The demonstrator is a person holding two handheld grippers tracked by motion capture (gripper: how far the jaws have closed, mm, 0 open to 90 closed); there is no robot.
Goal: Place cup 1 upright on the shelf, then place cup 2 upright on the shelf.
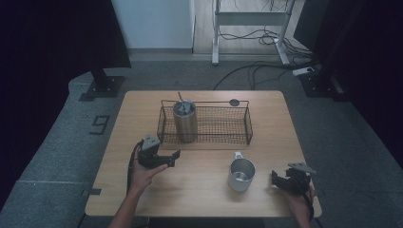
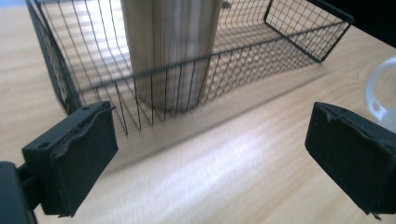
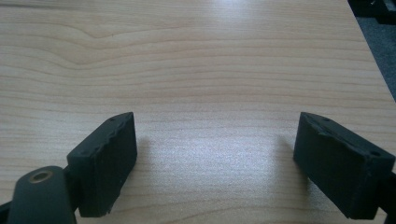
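High view shows a wire basket [image 1: 237, 124] on a wooden table [image 1: 142, 199]. A steel tumbler [image 1: 185, 121] stands upright inside the basket's left end. A metal mug [image 1: 241, 174] sits on the table in front of the basket, outside it. The left gripper [image 1: 172, 158] and the right gripper [image 1: 277, 178] both hang spread wide and empty. The mug likely remains to be moved.

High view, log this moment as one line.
left claw: open, near basket | right claw: open, beside mug | tumbler: in basket
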